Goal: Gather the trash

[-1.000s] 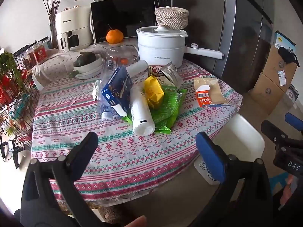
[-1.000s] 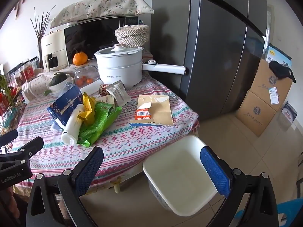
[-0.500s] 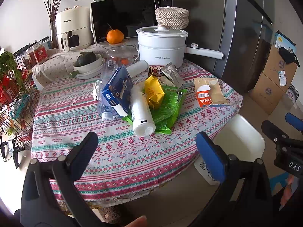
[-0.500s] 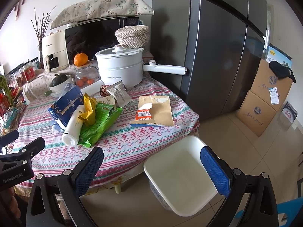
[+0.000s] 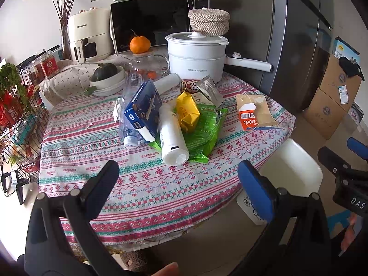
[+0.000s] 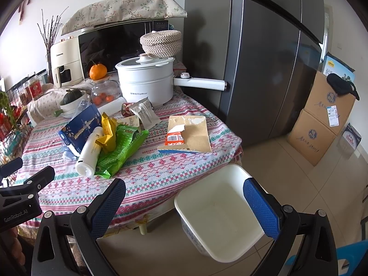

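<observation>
Trash pile [image 5: 174, 119] lies on the table beyond both wide-open, empty tools.

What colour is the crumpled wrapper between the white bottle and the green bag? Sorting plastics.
Yellow wrapper, clearest in the left wrist view.

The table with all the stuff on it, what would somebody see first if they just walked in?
Probably the heap of trash in the middle of the table: a bright green bag with a white bottle, a yellow wrapper and a blue box lying on it. Behind the heap stands a big white pot. On the floor beside the table waits a white bin.
</observation>
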`<state>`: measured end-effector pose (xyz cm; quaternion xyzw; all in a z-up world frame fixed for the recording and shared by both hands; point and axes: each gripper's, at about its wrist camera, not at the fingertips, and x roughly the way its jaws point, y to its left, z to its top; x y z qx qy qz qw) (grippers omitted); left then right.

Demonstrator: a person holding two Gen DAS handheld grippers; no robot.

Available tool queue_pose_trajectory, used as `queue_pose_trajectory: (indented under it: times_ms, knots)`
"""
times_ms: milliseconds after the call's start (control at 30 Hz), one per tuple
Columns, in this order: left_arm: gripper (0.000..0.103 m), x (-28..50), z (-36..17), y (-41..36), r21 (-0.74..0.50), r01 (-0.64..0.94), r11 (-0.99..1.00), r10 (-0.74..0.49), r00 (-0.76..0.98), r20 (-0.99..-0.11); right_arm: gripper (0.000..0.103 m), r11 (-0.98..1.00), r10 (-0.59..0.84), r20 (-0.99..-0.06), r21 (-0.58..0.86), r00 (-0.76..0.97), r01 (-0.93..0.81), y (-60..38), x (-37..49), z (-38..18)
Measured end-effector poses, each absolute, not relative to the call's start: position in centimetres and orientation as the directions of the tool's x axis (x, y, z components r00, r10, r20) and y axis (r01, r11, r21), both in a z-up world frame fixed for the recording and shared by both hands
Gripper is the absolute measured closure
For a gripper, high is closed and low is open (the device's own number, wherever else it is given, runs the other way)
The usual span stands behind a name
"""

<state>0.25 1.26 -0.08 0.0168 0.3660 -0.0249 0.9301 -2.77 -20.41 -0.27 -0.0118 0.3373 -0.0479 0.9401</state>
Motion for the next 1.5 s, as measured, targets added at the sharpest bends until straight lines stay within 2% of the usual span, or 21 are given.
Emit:
queue_pose_trajectory:
  times_ms: [1500]
  knots:
    - [0.000, 1.6, -0.6, 1.5, 0.016, 0.039, 0.999, -0.016, 0.706, -0.708, 0.000, 0.995, -0.100, -0.668, -0.050, 0.738, 0.090, -20.7, -1.9, -0.3]
